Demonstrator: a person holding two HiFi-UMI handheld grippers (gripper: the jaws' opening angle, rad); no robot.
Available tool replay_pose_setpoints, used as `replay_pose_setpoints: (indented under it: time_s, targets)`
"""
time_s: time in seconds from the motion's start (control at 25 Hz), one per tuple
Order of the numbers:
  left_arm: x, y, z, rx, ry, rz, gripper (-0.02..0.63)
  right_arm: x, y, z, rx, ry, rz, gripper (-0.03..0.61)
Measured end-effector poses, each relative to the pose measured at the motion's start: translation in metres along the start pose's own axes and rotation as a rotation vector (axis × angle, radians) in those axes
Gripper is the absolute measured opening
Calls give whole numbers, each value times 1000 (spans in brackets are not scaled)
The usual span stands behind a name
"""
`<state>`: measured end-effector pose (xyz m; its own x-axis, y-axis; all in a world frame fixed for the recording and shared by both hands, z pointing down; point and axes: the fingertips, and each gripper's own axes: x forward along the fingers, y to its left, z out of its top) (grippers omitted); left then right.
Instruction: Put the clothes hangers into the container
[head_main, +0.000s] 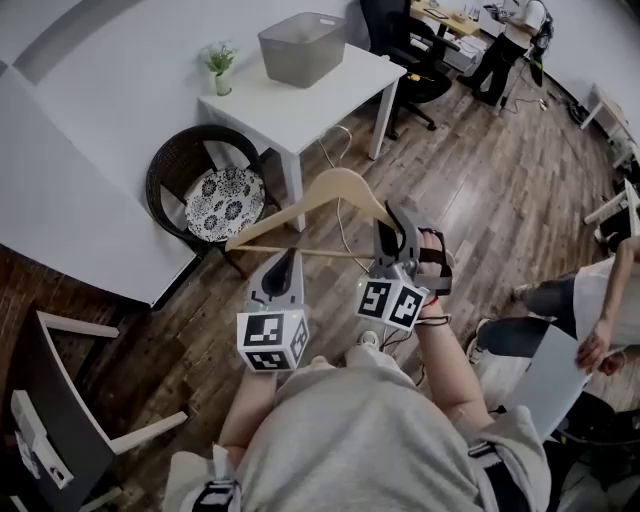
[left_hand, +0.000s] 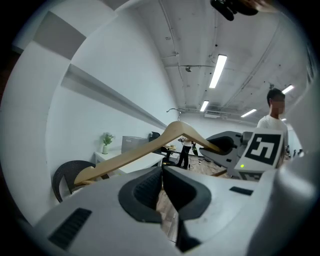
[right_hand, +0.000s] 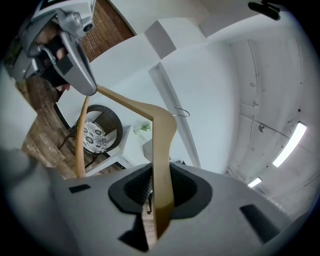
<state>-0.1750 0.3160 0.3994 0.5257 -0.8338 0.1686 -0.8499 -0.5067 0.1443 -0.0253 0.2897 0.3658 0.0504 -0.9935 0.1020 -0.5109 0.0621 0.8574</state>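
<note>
One wooden hanger (head_main: 335, 180) is held up and none shows in the container yet, so I judge the task barely begun: the carry to the white table (head_main: 310, 110) and the drop are left.

On the table's far left corner stands a small potted plant (head_main: 220, 62). In front of the table, on the person's side, the left gripper (left_hand: 161, 186) has its jaws pressed together with nothing seen between them; its tip sits just by the hanger's lower bar. On the table's far right part stands the grey container (head_main: 300, 55), and what shows of its inside looks empty. The hanger hangs in the air in front of the table, well apart from it. Furthest right, also in front of the table, the right gripper (right_hand: 161, 192) is clamped on the hanger's right arm near its end.
</note>
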Motion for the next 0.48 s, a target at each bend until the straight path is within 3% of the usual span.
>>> replay_pose_setpoints:
  time_s: [0.48]
  targets:
    - [-15, 28, -4, 10, 5, -24, 9, -3, 19, 24, 2, 22, -12, 83]
